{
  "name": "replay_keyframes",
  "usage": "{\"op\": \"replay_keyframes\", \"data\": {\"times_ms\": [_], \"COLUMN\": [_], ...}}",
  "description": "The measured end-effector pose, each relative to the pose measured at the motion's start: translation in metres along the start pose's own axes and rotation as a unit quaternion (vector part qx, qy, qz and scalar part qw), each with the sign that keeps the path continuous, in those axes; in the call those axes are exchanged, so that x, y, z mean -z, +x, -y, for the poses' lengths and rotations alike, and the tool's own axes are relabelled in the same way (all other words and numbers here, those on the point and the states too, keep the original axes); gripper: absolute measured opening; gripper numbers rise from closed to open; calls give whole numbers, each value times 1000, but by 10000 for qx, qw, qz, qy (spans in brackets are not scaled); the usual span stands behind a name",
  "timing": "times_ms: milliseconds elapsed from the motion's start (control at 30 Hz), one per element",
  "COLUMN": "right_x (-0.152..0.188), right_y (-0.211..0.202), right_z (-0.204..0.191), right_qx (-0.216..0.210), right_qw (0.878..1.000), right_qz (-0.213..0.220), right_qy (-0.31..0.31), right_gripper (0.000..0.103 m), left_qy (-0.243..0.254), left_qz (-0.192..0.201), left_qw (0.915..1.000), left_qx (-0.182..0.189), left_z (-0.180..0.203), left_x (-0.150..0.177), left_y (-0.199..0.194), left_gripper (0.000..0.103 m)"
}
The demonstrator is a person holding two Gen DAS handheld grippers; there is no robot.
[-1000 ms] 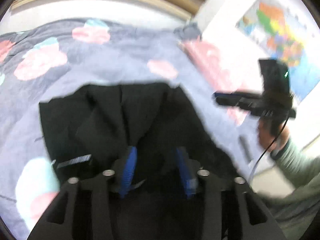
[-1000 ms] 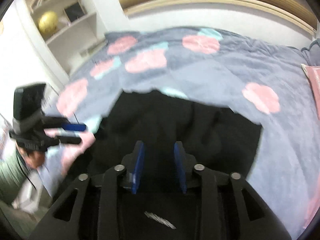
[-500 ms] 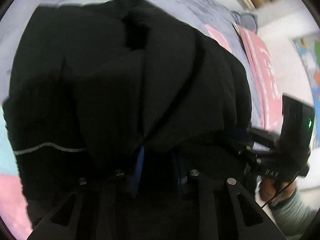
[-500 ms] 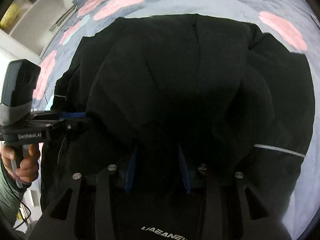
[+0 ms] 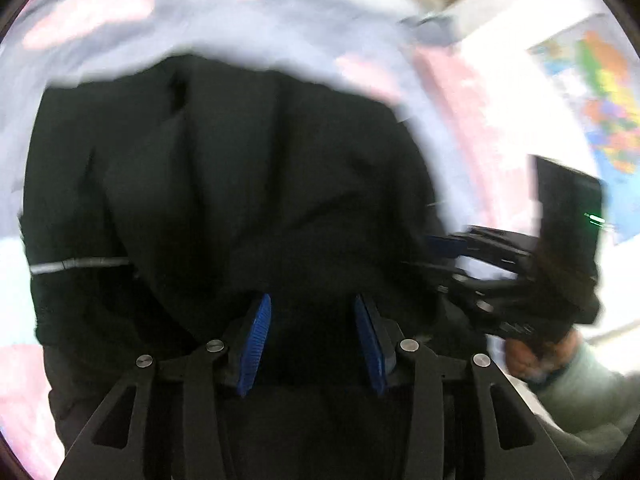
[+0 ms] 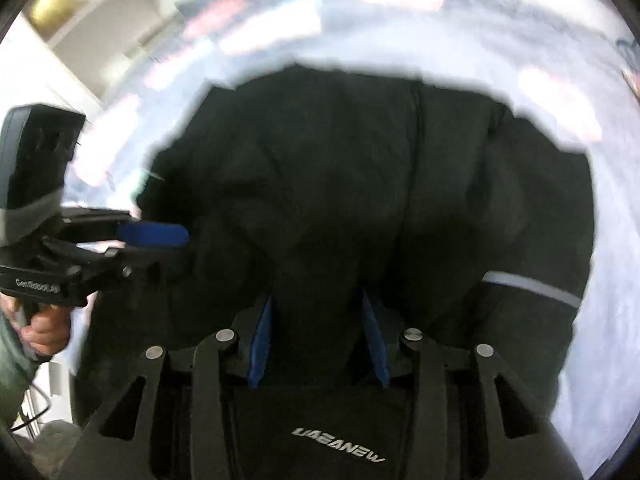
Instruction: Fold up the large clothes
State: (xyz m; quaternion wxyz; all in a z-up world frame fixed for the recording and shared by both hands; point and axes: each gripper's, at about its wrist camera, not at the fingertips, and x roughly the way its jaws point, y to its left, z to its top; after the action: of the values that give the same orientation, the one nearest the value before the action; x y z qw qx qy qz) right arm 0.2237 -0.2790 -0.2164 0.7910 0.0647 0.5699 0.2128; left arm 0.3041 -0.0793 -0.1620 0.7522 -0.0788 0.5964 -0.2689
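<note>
Between my left gripper (image 5: 310, 338) and right gripper (image 6: 318, 340), both spread wide, the black garment (image 5: 240, 184) lies crosswise, equally near.

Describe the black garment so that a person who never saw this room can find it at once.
Look at the bed with the grey quilt printed with pink blotches. The black garment lies on it before both grippers. It is the only black cloth there, with a thin silver stripe across one side.

Bright, motion-blurred, fisheye-warped edges
</note>
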Motion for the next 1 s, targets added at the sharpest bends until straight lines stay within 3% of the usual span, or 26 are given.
{"op": "replay_keyframes", "data": {"times_ms": [67, 133, 267, 433, 533, 667, 800, 867, 1000], "right_x": [7, 9, 19, 48, 70, 93, 116, 124, 140], "right_y": [20, 15, -18, -56, -68, -76, -89, -92, -96], "right_z": [9, 15, 15, 22, 36, 58, 77, 82, 96], "right_qx": [-73, -187, -224, -171, -31, 192, 307, 450, 599], "right_qw": [9995, 9986, 9985, 9977, 9953, 9898, 9854, 9837, 9796], "right_qz": [-228, -154, 82, 278, 266, 250, 352, 428, 677], "right_qy": [225, 476, 500, 598, 935, 1388, 1637, 1685, 1794], "right_gripper": [45, 45, 45, 47, 49, 53, 53, 60, 63], "left_qy": [-249, -282, -125, -459, -679, -879, -1166, -1275, -1258], "left_qz": [-208, -98, 229, 688, 796, 980, 1006, 1000, 1088], "left_qw": [9994, 9995, 9996, 9964, 9944, 9913, 9877, 9861, 9826], "left_qx": [-125, -111, -90, 169, 141, -89, -262, -364, -821], "left_z": [-10, -7, 3, -7, -20, -44, -62, -73, -87], "left_x": [0, 1, 17, 48, 75, 111, 134, 143, 167], "left_y": [20, 16, -19, -77, -106, -144, -152, -151, -147], "left_gripper": [42, 42, 43, 44, 55, 60, 60, 60, 60]}}
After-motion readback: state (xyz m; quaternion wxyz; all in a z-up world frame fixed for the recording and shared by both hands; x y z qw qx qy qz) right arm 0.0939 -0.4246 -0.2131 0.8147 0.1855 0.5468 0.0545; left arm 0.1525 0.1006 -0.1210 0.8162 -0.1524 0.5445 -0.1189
